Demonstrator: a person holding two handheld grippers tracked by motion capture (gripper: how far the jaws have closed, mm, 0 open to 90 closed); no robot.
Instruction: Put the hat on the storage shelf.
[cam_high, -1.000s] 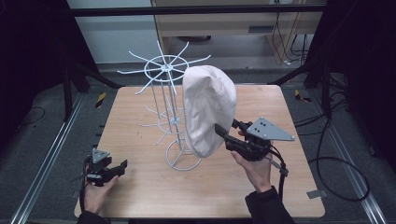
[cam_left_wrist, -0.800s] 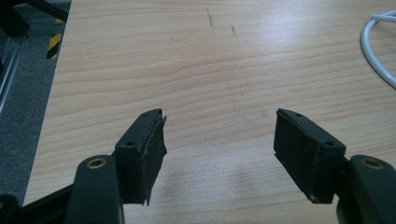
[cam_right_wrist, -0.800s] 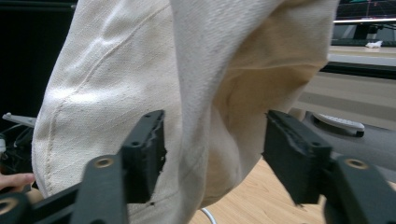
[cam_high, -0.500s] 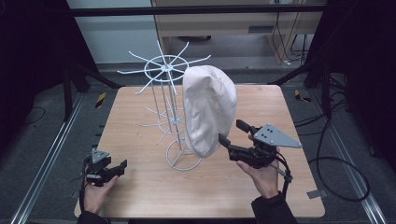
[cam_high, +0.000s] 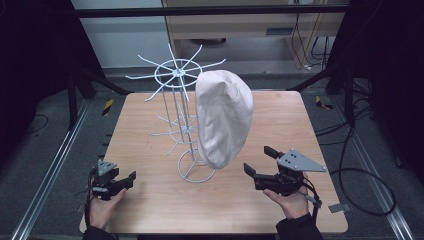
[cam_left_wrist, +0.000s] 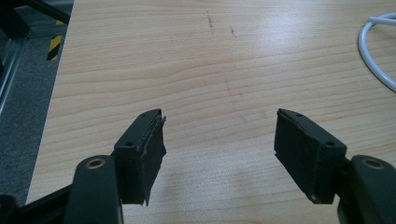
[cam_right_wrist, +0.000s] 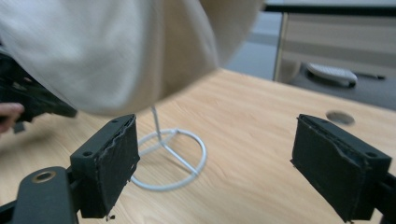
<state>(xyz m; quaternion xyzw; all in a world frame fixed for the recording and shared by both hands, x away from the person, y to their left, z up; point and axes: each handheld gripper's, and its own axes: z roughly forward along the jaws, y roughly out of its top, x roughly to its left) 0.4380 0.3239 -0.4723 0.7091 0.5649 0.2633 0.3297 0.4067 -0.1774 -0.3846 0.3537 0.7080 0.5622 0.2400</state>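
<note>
I read the table (cam_high: 150, 125) as pale wood with a smooth, faintly glossy grained top. The rack (cam_high: 181, 105) is thin wire with a smooth white coating. The cap (cam_high: 222, 117) on it is cream cloth, matt and finely woven. My left gripper (cam_left_wrist: 219, 144) and right gripper (cam_right_wrist: 212, 163) are matt black plastic; their inner pads look rough and frayed at the edges.

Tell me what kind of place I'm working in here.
Probably a lab or recording workspace, not a shop: a wooden table stands inside a dark metal frame, with loose cables on the grey floor and a desk behind.
</note>
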